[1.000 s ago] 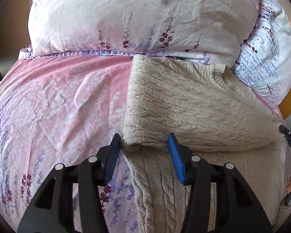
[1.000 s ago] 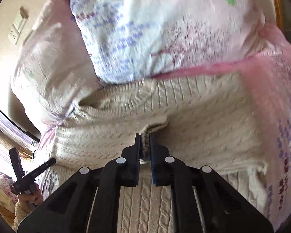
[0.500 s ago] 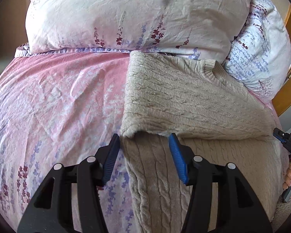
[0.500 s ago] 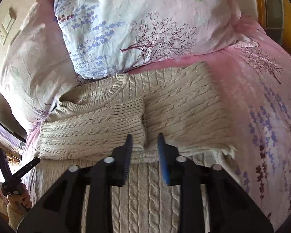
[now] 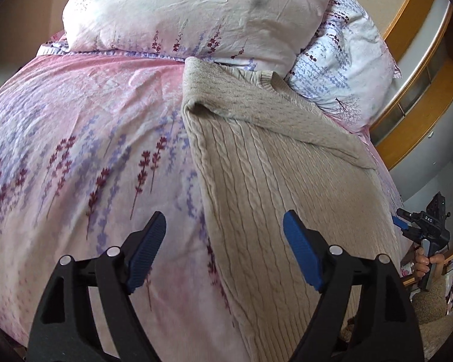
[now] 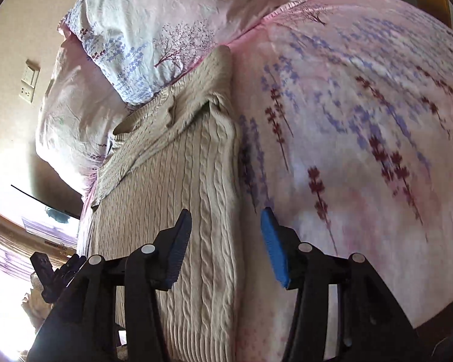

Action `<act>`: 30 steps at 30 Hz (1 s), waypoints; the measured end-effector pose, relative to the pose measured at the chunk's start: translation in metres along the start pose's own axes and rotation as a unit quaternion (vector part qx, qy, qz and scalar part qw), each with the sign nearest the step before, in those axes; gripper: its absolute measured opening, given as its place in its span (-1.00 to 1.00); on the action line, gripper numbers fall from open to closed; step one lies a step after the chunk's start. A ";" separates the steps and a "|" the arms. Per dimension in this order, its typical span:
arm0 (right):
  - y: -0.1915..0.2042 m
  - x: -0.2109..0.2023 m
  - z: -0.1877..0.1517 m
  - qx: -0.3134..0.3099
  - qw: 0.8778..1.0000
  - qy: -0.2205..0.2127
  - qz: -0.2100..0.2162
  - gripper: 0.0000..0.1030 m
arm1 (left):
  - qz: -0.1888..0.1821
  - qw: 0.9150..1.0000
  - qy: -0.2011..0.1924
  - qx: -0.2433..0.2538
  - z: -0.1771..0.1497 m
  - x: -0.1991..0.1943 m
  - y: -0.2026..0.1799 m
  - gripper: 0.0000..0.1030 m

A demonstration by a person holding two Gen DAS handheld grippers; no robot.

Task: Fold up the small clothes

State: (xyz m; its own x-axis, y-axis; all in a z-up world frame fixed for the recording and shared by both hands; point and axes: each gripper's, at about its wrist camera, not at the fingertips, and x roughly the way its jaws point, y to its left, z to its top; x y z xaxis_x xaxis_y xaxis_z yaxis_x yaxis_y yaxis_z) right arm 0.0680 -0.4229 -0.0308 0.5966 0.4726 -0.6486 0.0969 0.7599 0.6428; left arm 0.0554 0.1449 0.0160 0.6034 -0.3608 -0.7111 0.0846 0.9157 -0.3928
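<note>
A beige cable-knit sweater [image 5: 274, 181] lies flat on the pink floral bed, its sleeves folded across the chest near the collar. It also shows in the right wrist view [image 6: 178, 187]. My left gripper [image 5: 224, 250] is open and empty, low over the sweater's left edge near the hem. My right gripper [image 6: 226, 241] is open and empty over the sweater's right edge near the hem. The right gripper also shows far right in the left wrist view [image 5: 422, 226].
Two floral pillows [image 5: 196, 12] [image 5: 347, 69] lie at the head of the bed, touching the sweater's collar. The pink duvet [image 5: 75, 138] spreads to the left and to the right [image 6: 362, 120]. A wooden headboard [image 5: 413, 69] stands at the back right.
My right gripper let go of the folded sleeve. Both grippers opened wider and drew back from the chest fold toward the hem end of the sweater.
</note>
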 end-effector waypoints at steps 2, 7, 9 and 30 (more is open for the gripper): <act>-0.003 -0.004 -0.014 0.006 1.000 0.009 0.021 -0.16 | -0.015 1.000 0.008 -0.007 -0.011 -0.001 -0.001 0.35; -0.003 -0.009 -0.044 0.010 0.997 0.036 0.073 -0.34 | -0.037 0.999 0.017 -0.014 -0.035 -0.003 -0.007 0.09; 0.000 -0.011 -0.054 0.004 0.995 0.045 0.086 -0.41 | -0.057 0.998 0.020 -0.026 -0.043 -0.006 -0.007 0.00; 0.032 -0.013 -0.078 -0.069 0.992 0.027 0.106 -0.85 | -0.147 0.982 0.055 -0.105 -0.082 -0.008 -0.017 -0.85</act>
State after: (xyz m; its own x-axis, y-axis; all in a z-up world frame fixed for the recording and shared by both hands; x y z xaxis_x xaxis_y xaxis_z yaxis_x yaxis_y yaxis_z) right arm 0.0012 -0.3693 -0.0338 0.5479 0.6488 -0.5281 -0.1385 0.6929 0.7076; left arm -0.0159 0.1180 -0.0199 0.4865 -0.6317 -0.6035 0.0704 0.7169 -0.6936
